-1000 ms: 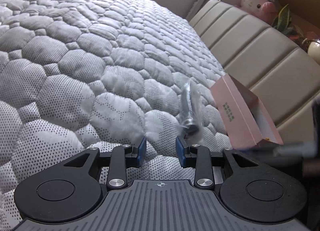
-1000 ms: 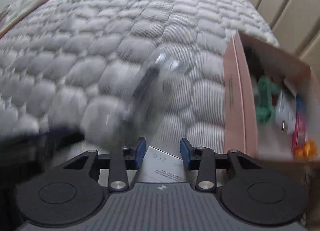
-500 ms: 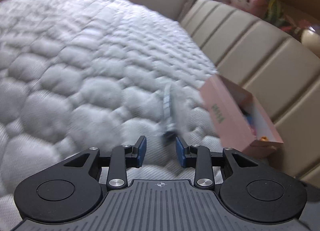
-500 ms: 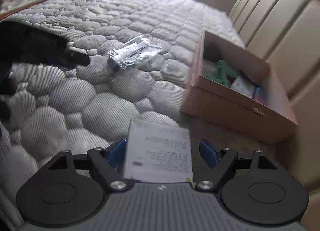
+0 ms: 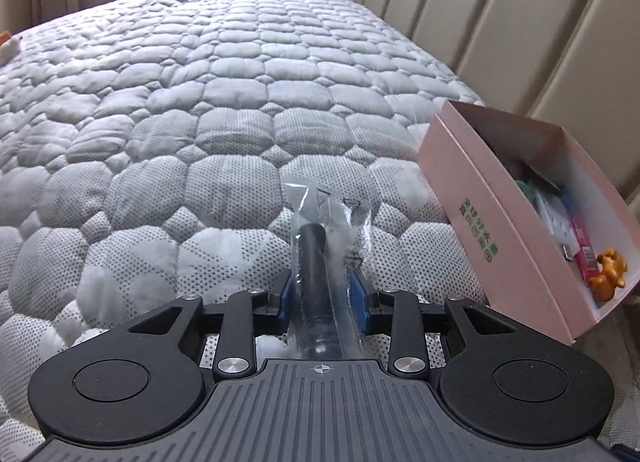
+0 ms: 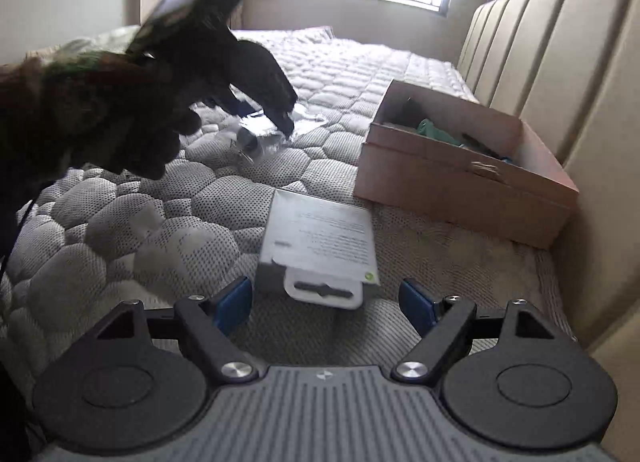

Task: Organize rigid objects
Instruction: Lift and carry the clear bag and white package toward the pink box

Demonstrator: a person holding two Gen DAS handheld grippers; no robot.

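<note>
Right now the bagged black tool (image 5: 316, 258), a dark cylinder sealed in a clear plastic sleeve, lies between the blue pads of the left gripper (image 5: 323, 296), with its long axis running straight ahead along the fingers and away from the camera. The pads press in on the sleeve from both sides, so the left gripper appears clamped on it, though whether the sleeve is lifted or resting on the quilted mattress (image 5: 168, 133) cannot be told for sure. The pink box (image 5: 476, 229), open-topped and already holding a few small items, sits just to the right of the gripped tool and a little ahead, so the likely next move is a short carry rightward and over its near wall.

Nearer the other hand, a white carton (image 6: 320, 246) with a hang tab lies flat on the mattress, its tab end towards the right gripper (image 6: 326, 302). That gripper's fingers stand wide apart and hold nothing; the carton lies just ahead of them, roughly centred on the gap, and appears not to touch either pad. The box (image 6: 460, 173) lies beyond it, to the right.
</note>
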